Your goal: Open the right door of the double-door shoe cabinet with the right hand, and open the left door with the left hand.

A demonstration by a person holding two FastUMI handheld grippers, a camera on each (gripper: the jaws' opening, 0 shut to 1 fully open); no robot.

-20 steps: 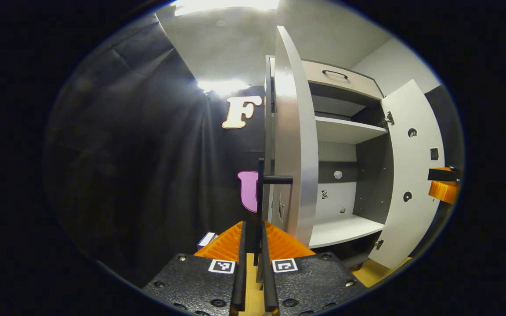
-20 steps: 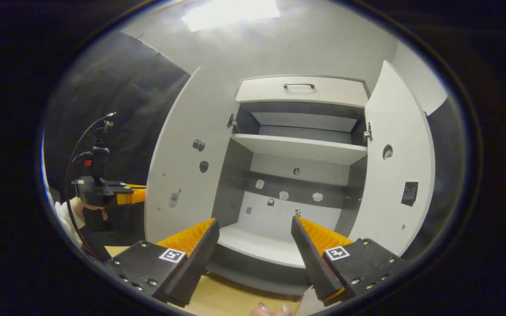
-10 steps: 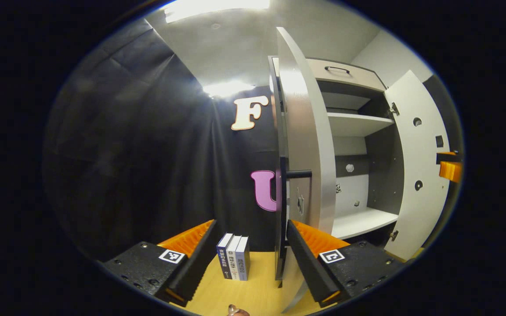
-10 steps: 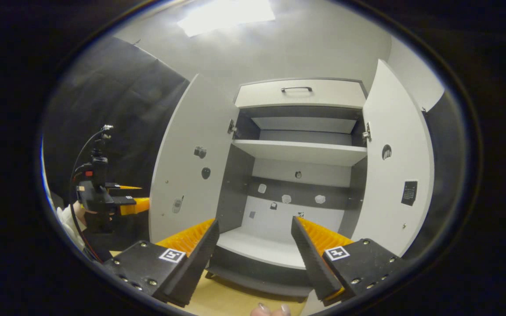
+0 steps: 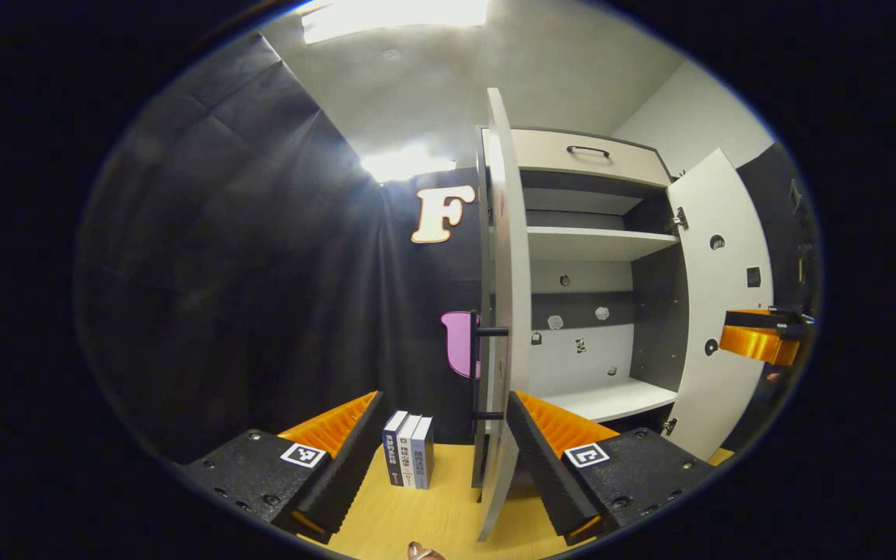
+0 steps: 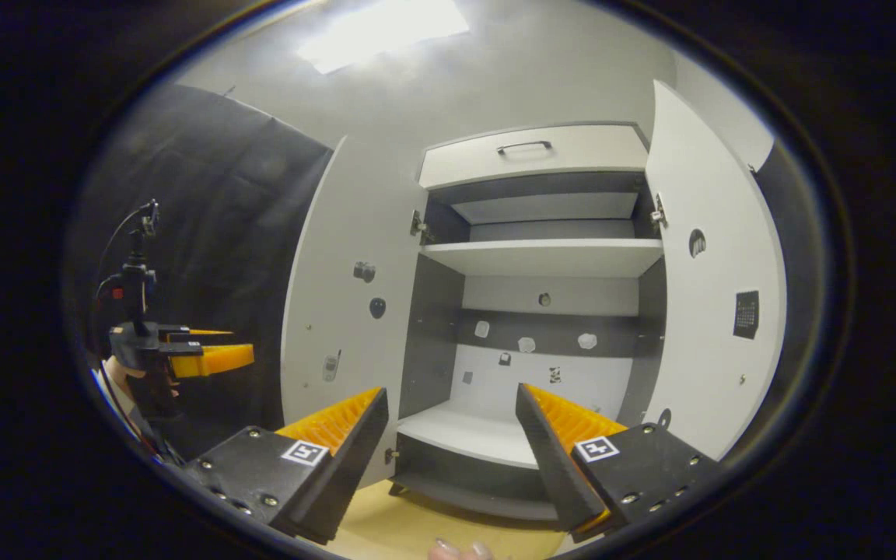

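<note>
Both doors swung wide, task looks done: L gripper (image 5: 440, 435) fingers apart, L door (image 5: 504, 311) edge-on just ahead; R gripper (image 6: 452, 435) apart, R door (image 6: 716, 311) ahead-right; next, prob. just withdraw.

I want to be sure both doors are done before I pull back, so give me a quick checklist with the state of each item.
1. Left door swung open: ok.
2. Right door swung open: ok.
3. Left claw open and off the door handle: ok.
4. Right claw open, holding nothing: ok.
5. Books on the floor, apart from the left door: ok.
6. Space behind you: cannot tell.
</note>
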